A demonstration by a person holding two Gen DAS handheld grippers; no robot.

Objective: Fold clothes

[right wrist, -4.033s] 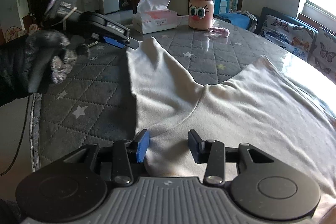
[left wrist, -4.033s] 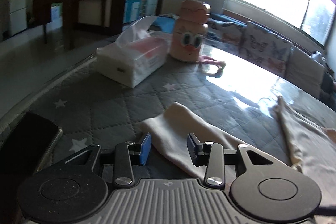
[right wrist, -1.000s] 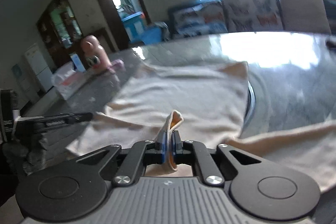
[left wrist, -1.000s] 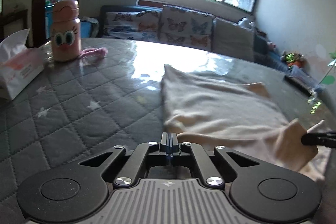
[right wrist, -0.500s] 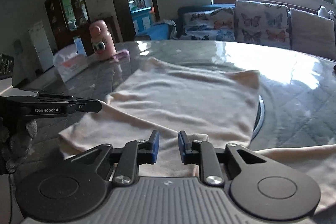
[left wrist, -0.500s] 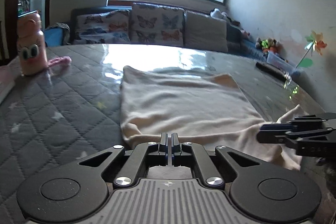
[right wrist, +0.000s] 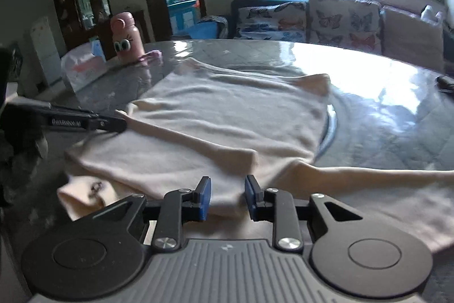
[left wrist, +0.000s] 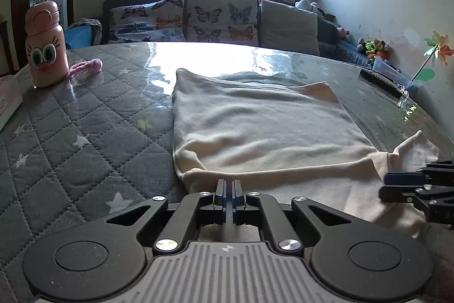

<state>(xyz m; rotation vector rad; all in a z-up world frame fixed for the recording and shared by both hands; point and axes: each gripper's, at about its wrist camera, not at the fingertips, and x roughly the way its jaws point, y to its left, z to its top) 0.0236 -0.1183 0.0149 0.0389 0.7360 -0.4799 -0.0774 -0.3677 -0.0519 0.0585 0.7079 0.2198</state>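
Sunlit window, butterfly cushions on the sofa, and a quilted star-pattern table [left wrist: 85,138] filling the left wrist view — that's our stage. Across it lies the cream garment [left wrist: 255,132], now doubled over on itself, where a few seconds back it was spread open with a sleeve out to the near left. So one fold is down, I'd say. The left gripper [left wrist: 227,196] sits at the near edge of the cloth with its jaws practically together; a second ago they were pressed tight, and no fabric shows between them now, though the slit is too narrow to be sure. At far left stands the pink bottle [left wrist: 45,47]. At the right edge the right gripper [left wrist: 397,186] pokes in, cut off by the frame, beside a loose corner of cloth.

Over to the right wrist view — same table, dimmer and slightly blurred. The right gripper [right wrist: 227,199] has just been opening: a second ago it pinched a fold of cream fabric, and now the blue pads stand apart with the cloth lying between them, not pressed. That reads as a release, the folded edge set down. The garment [right wrist: 227,118] stretches from the near edge toward the far middle, with a sleeve trailing off right, out of frame. The left gripper [right wrist: 113,124] reaches in from the left, its tip on the cloth's left edge; the hand behind it is dark and hard to make out.
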